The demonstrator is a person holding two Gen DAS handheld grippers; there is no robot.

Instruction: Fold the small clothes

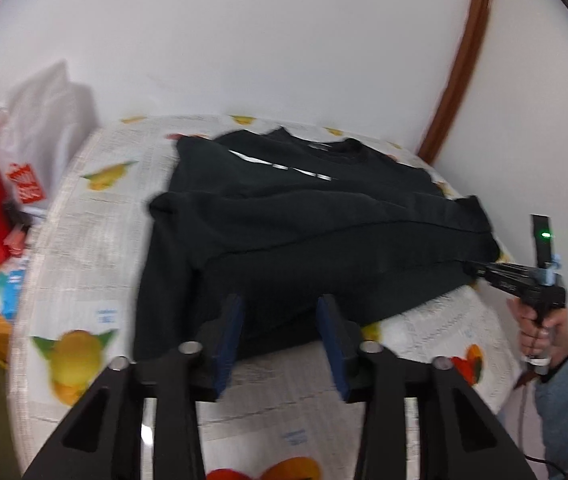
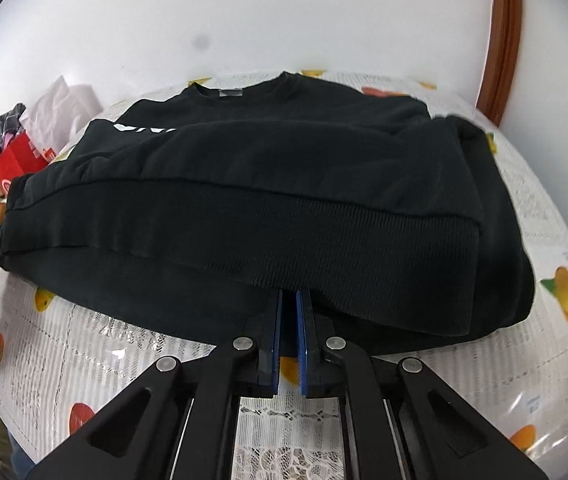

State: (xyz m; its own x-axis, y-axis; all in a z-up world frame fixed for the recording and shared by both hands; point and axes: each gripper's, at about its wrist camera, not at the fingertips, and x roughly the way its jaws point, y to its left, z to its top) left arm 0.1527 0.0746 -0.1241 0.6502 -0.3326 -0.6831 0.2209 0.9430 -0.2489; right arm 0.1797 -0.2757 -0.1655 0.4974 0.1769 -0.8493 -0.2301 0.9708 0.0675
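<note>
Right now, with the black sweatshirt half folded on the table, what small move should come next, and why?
Probably close the left gripper on the sweatshirt hem: its jaws stand open at that near edge, while the right gripper looks shut at the ribbed hem.

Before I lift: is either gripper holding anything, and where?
Right gripper seems to pinch the ribbed hem of the black sweatshirt; left gripper is open, holding nothing.
</note>
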